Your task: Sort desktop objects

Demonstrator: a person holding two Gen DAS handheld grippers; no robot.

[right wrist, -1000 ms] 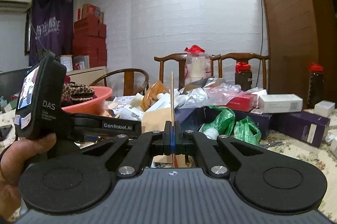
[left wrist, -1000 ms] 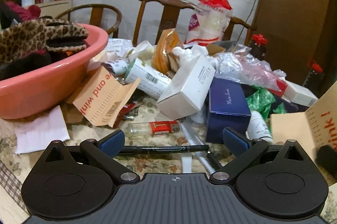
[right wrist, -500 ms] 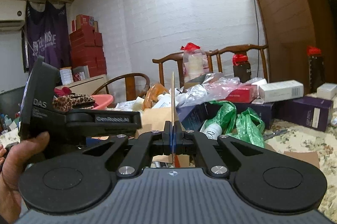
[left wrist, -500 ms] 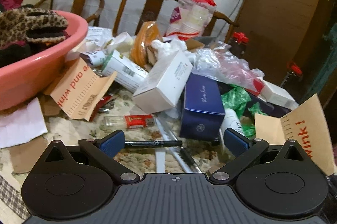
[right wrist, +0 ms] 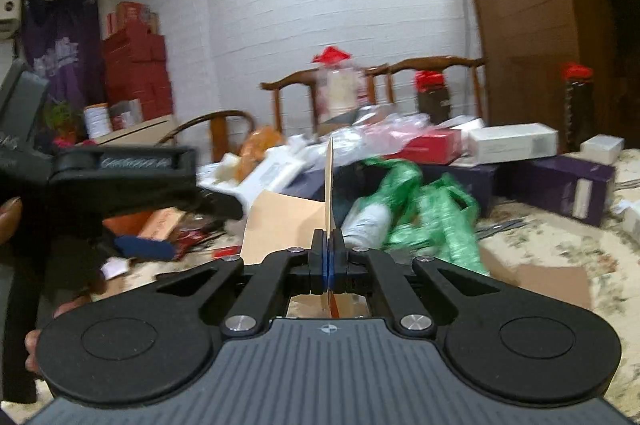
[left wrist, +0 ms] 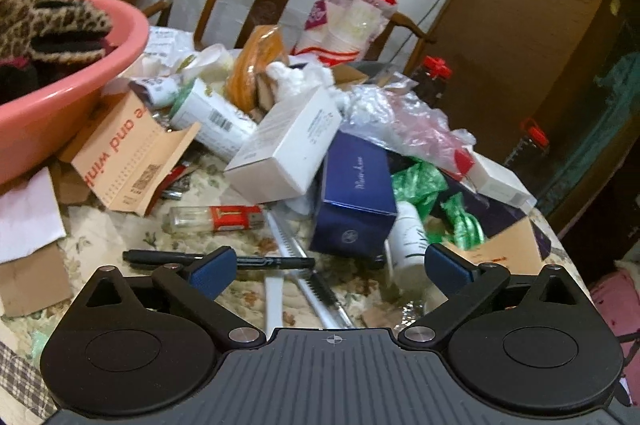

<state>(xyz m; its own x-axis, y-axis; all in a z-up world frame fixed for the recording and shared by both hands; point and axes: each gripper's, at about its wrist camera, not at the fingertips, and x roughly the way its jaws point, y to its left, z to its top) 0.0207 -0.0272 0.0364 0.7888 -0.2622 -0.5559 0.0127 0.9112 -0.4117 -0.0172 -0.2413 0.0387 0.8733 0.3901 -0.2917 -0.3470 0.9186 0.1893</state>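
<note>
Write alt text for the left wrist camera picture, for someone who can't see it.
The left gripper hangs open over a cluttered table, its blue pads either side of a black marker pen lying on the floral tablecloth. Behind it are a navy box, white box, green plastic bags and a pink basin of clothes.

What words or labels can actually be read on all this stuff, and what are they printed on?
"e and wink", red, cut off: torn brown cardboard sleeve beside the pink basin.
Silver script on the navy box: too small to read.
Small print on the white box: too small.
White lettering on the left gripper's side, right wrist view: blurred.
</note>
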